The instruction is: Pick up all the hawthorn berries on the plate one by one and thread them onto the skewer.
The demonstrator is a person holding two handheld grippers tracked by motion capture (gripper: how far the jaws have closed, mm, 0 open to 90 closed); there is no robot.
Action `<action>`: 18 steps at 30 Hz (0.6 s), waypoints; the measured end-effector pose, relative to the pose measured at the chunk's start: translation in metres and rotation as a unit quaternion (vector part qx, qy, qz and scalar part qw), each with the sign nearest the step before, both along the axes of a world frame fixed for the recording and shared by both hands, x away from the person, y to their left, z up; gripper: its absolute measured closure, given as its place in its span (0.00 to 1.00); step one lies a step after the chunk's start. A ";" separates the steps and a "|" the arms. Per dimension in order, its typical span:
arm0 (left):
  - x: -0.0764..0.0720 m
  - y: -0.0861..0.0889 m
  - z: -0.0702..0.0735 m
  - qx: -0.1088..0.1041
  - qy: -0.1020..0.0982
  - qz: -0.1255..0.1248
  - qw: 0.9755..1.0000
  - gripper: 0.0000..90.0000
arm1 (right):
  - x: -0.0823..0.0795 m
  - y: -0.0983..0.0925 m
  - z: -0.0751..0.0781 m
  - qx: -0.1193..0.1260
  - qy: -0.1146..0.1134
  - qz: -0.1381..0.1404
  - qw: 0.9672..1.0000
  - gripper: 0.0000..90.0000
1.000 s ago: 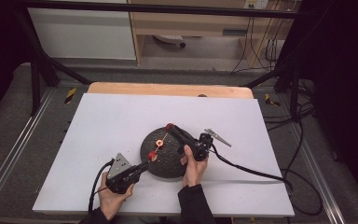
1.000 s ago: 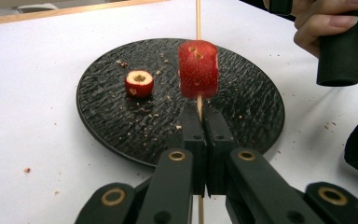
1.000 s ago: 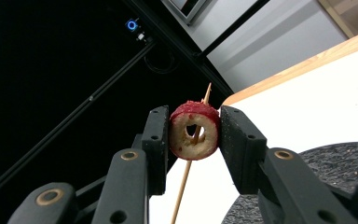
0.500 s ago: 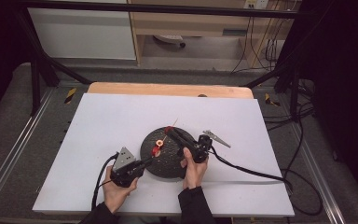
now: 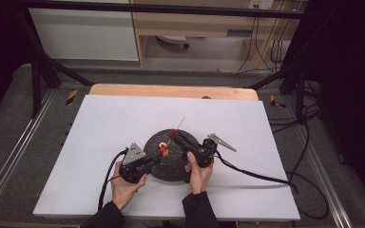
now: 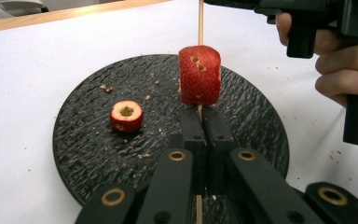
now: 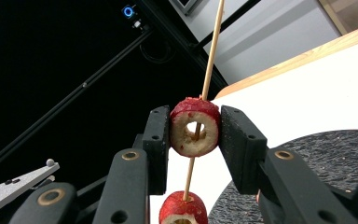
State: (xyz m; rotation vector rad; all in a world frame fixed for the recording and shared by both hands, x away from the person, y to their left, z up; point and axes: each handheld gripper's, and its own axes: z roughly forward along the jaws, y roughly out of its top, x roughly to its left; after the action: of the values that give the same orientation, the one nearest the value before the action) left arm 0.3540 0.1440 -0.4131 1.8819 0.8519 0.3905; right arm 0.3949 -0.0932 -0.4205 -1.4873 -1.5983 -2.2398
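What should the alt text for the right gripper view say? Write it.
The right gripper clamps a cored red fruit slice threaded on a wooden skewer. A second slice sits lower on the skewer, beside a black plate.

The white table [image 5: 123, 123] is lit evenly from above in the high view, while the surroundings are left dim and nearly black at the corners. Only soft, short shadows are cast. In the left gripper view the fruit [image 6: 199, 74] is rendered sharply; the near tongs are slightly blurred. A dark background is seen in the right gripper view.
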 end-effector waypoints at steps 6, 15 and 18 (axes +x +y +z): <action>0.001 -0.001 0.001 -0.005 0.000 -0.004 1.000 0.99 | -0.001 -0.001 -0.002 0.001 0.001 0.004 1.000 0.72; 0.003 -0.004 0.004 0.000 -0.009 -0.001 1.000 0.99 | -0.002 -0.001 -0.004 -0.004 0.007 0.015 1.000 0.72; 0.003 -0.005 0.004 0.000 -0.008 0.000 1.000 0.99 | -0.003 0.000 -0.006 -0.003 0.009 0.019 1.000 0.72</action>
State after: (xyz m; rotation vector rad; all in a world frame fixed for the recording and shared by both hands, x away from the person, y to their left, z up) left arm 0.3568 0.1387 -0.4094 1.8765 0.8398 0.4052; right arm 0.3914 -0.0927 -0.4265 -1.4621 -1.6143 -2.1973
